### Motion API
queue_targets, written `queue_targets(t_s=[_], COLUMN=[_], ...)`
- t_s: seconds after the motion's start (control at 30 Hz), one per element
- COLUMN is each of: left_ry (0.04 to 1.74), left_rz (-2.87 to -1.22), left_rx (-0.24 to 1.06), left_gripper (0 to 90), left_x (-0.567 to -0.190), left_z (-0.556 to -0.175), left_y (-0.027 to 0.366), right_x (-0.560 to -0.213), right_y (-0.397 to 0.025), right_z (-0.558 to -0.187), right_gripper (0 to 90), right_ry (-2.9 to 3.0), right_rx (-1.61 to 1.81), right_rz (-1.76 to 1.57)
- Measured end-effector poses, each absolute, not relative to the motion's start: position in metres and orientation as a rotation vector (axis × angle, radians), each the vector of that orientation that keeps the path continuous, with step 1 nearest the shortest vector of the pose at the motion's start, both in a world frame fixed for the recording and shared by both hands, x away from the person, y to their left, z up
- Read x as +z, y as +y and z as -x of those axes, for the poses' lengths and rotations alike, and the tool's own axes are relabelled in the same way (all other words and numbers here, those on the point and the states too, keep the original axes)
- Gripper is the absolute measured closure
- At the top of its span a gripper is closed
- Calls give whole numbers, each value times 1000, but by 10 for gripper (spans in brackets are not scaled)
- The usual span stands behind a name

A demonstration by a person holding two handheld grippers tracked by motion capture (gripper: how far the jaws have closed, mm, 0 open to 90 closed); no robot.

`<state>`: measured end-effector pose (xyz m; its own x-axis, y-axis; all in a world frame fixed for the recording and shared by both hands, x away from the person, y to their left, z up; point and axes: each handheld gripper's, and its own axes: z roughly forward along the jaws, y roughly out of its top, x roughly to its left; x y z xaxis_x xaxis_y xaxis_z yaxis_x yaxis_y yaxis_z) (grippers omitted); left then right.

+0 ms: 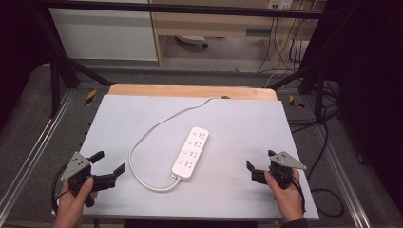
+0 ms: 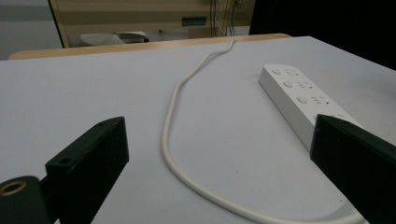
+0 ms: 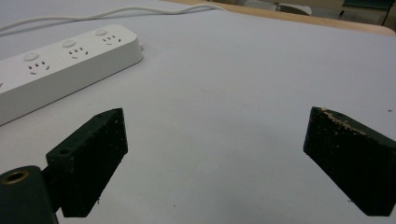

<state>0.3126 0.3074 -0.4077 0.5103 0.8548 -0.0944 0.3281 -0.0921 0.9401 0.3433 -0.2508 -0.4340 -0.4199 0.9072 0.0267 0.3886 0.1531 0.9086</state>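
A white power strip (image 1: 191, 151) with several sockets lies near the middle of the white table top (image 1: 242, 123). Its white cord (image 1: 157, 127) loops left from the strip's near end and runs off over the far edge. My left gripper (image 1: 109, 162) is held at the near left, open, nothing between its jaws; the left gripper view shows the cord (image 2: 173, 121) and the strip (image 2: 303, 100) ahead of it. My right gripper (image 1: 259, 159) is held at the near right, open and empty, with the strip (image 3: 60, 65) off to its left.
The white sheet covers a wooden table (image 1: 190, 90) whose far edge shows. A black metal frame (image 1: 62, 66) surrounds the table. Cables (image 1: 328, 142) hang and lie on the floor at the right. A pale cabinet (image 1: 104, 33) stands beyond.
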Motion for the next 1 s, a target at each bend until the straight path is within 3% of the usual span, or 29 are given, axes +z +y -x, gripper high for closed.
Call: queue_targets(t_s=[1.0], left_ry=[969], left_rz=[-1677], left_rx=[570], left_gripper=[45], left_x=[-404], left_z=[-309], left_y=[293], right_x=[-439], right_y=[-229], right_z=[-345], right_gripper=[51], right_ry=[1986], right_rx=[1231], right_rz=[-1177])
